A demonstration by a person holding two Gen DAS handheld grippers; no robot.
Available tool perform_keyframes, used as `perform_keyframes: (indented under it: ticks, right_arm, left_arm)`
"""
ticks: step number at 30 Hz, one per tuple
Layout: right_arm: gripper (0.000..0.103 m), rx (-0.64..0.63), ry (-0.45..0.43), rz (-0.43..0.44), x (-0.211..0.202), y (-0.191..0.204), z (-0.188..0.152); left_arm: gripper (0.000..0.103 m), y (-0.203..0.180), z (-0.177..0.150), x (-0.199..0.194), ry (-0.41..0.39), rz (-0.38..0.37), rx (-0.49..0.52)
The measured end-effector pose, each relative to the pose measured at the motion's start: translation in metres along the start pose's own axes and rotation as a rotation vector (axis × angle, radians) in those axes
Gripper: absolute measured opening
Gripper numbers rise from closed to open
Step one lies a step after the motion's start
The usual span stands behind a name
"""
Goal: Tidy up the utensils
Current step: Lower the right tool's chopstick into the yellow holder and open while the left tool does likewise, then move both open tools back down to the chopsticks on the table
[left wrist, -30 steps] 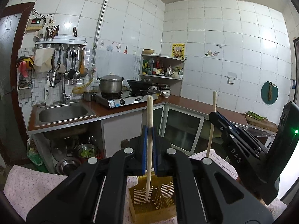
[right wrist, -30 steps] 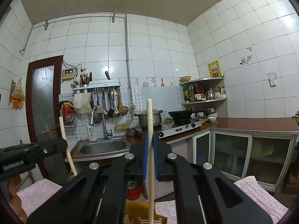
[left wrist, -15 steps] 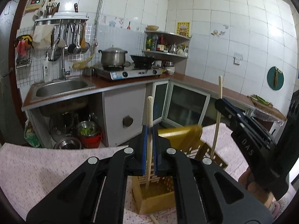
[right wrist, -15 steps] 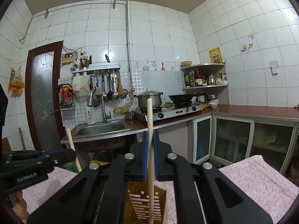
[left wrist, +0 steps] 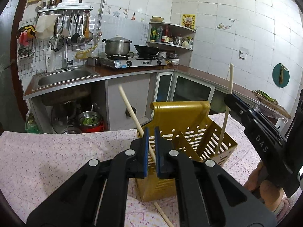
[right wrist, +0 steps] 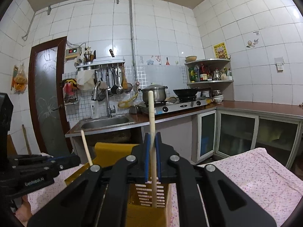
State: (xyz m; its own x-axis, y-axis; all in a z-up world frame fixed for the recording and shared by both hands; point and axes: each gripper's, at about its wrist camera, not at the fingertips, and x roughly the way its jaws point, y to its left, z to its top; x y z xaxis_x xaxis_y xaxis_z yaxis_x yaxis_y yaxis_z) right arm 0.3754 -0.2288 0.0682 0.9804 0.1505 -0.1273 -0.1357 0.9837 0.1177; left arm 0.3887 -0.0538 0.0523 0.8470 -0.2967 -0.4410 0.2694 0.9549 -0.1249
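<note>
Wooden chopstick (left wrist: 132,113) now loose, tilted; left claw (left wrist: 151,151) opened.

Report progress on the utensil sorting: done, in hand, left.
Done: the first chopstick leans in the yellow holder, loose between the open left gripper's pads. In hand: the right gripper is shut on a second chopstick, upright, its lower end inside the holder. Left: let it go, then collect the third chopstick lying on the floral cloth before the holder.

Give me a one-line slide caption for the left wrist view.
Left gripper open around a leaning chopstick in the yellow utensil holder.
</note>
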Motion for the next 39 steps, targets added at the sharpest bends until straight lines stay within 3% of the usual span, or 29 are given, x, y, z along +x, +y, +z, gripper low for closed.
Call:
perform_keyframes:
  ticks: [1,4,6,7,8,13,19,21,29,37,39]
  right_arm:
    - [0.007,-0.004,0.008,-0.002,-0.004,0.001,0.002]
    - [0.008,-0.011,0.027,-0.01,-0.013,0.003,0.008]
    - [0.024,-0.008,0.04,-0.015,-0.022,0.002,0.011]
    - [0.049,-0.004,0.046,-0.026,-0.027,0.002,0.012]
    - [0.058,-0.003,0.047,-0.036,-0.032,0.002,0.012]
    - [0.058,-0.031,0.123,-0.096,-0.064,0.005,0.002]
    - [0.06,0.004,0.244,-0.152,-0.096,-0.002,-0.024]
    - [0.061,0.026,0.292,-0.172,-0.107,-0.004,-0.035]
    - [0.062,0.053,0.448,-0.228,-0.142,0.001,-0.074]
    - [0.062,0.084,0.555,-0.309,-0.156,0.002,-0.11]
    - [0.062,0.081,0.583,-0.323,-0.155,0.003,-0.114]
  left_arm:
    - [0.013,0.001,0.001,-0.003,0.003,0.0,-0.005]
    - [0.052,0.003,-0.001,-0.018,-0.002,0.006,-0.017]
    - [0.057,0.003,-0.004,-0.03,-0.01,0.012,-0.011]
    - [0.058,0.004,-0.004,-0.035,-0.006,0.013,-0.009]
    - [0.063,0.004,-0.005,-0.038,-0.001,0.016,-0.009]
    - [0.09,0.012,-0.023,-0.065,0.03,0.064,-0.02]
    - [0.094,0.019,-0.056,-0.082,0.144,0.063,-0.057]
    - [0.098,0.018,-0.067,-0.088,0.16,0.077,-0.049]
    - [0.098,0.012,-0.108,-0.1,0.274,0.082,-0.004]
    - [0.098,0.019,-0.136,-0.084,0.367,0.065,0.01]
    - [0.098,0.017,-0.142,-0.08,0.382,0.09,0.04]
